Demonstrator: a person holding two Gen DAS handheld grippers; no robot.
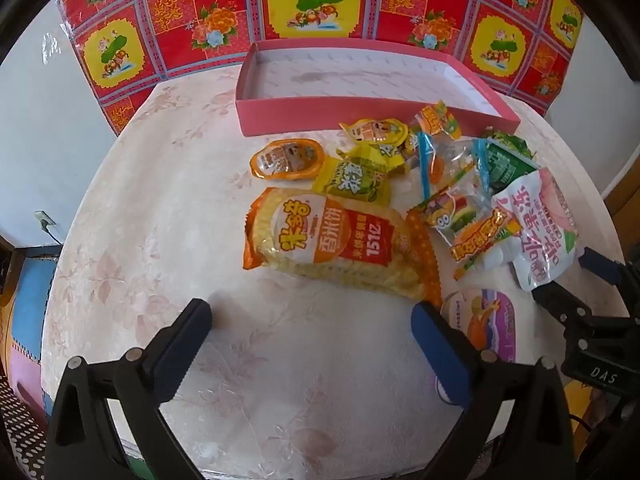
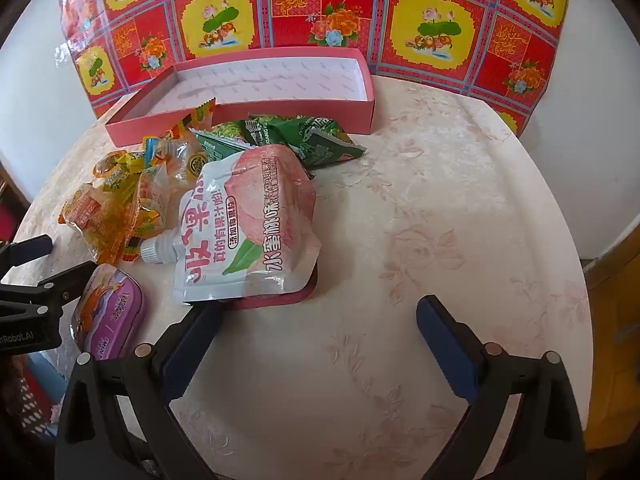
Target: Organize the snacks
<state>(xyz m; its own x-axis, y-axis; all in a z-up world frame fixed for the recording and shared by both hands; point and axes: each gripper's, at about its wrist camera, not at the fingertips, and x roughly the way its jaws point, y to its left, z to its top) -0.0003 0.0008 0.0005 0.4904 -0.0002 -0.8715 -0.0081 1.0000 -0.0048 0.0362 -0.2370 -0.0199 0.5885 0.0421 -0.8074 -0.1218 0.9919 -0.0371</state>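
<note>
A pile of snacks lies on the round table in front of an empty pink box (image 1: pixel 376 114), which also shows in the right wrist view (image 2: pixel 240 120). A big orange rice-cracker pack (image 1: pixel 340 240) lies just ahead of my open, empty left gripper (image 1: pixel 312 320). A white peach drink pouch (image 2: pixel 248 224) lies just ahead of my open, empty right gripper (image 2: pixel 318 316), near its left finger; the pouch also shows in the left wrist view (image 1: pixel 536 228). A purple tin (image 2: pixel 112 316) lies between the two grippers. Green packs (image 2: pixel 304 136) lie by the box.
Small jelly cups (image 1: pixel 286 159) and candy packets (image 1: pixel 460 208) crowd the pile. A red patterned sheet (image 1: pixel 312 4) hangs behind the table. The right gripper (image 1: pixel 568 284) shows at the right of the left wrist view. The table (image 2: pixel 440 220) has a pale floral cloth.
</note>
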